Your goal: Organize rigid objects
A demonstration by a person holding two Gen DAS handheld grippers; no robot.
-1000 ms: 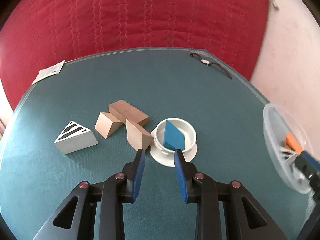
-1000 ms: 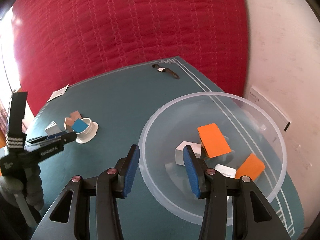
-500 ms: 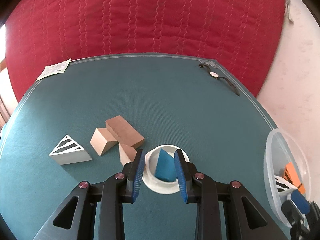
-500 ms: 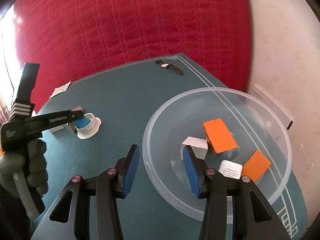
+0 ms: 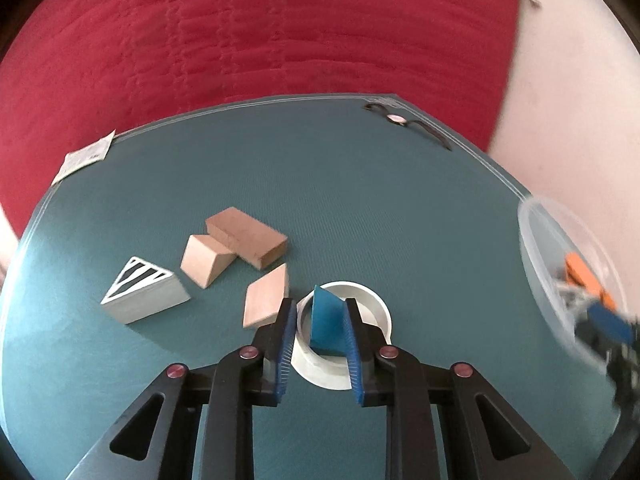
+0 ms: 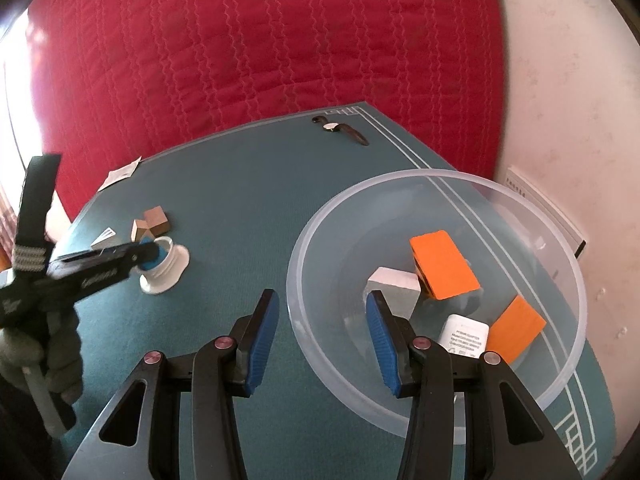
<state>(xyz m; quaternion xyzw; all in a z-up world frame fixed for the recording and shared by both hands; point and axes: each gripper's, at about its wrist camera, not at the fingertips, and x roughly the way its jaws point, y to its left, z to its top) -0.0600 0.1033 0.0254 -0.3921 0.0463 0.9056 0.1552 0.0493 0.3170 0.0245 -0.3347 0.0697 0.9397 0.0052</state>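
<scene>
A blue wedge block stands inside a white ring-shaped cup on the green table. My left gripper is open, its fingers reaching down on either side of the blue block; its right finger is close against the block. Left of the cup lie wooden blocks and a white striped wedge. My right gripper is open and empty, straddling the near rim of a clear plastic bowl that holds orange blocks, a white block and a white adapter.
A wristwatch lies at the table's far right corner and a paper tag at the far left edge. A red quilt hangs behind the table; a white wall is on the right.
My left gripper has moved forward and down, from short of the cup to around the blue block in it. The right gripper has stayed open at the bowl's rim.
</scene>
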